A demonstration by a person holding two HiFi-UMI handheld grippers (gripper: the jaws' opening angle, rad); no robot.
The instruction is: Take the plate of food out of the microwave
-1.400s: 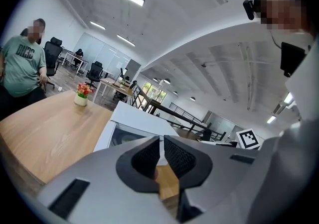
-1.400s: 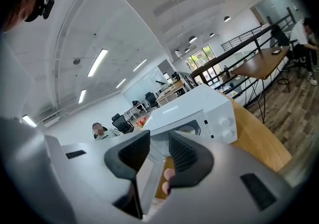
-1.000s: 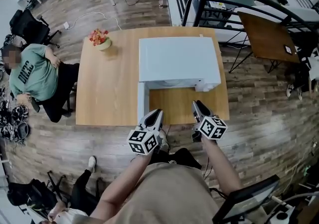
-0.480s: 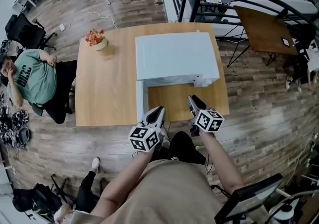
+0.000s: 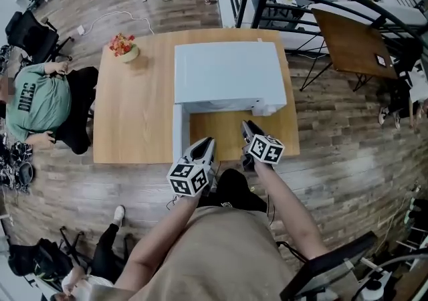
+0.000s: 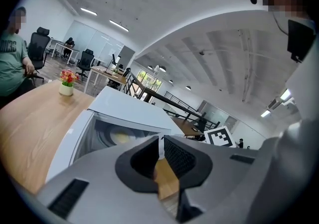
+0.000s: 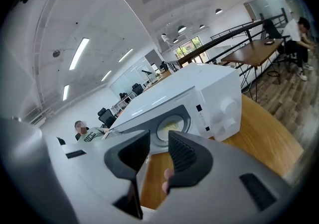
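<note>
Student: Now, how does the plate of food (image 6: 122, 137) appear?

Tutor: It is a pale, round plate with yellowish food on it; finer detail is too small to tell. It sits inside the white microwave (image 5: 224, 69). The microwave door (image 5: 178, 134) is swung open on the left. The oven stands on the wooden surface (image 5: 134, 112), well right of a flower pot (image 5: 124, 49).

Student: Which way does the plate point?

Tutor: Being round, it shows no long axis. It seems to lie flat in the cavity, and the cavity's mouth faces the person.

Student: And the claws, left to right?

Tutor: The left claw (image 5: 204, 141) has its jaws a narrow slit apart, with only bare wood visible between them. It grips nothing and touches nothing, and it hangs over the near part of the surface, just beside the open door. The right claw (image 5: 246, 126) has its jaws slightly parted and is likewise empty. It is poised over the surface in front of the cavity's mouth, apart from the plate.
</note>
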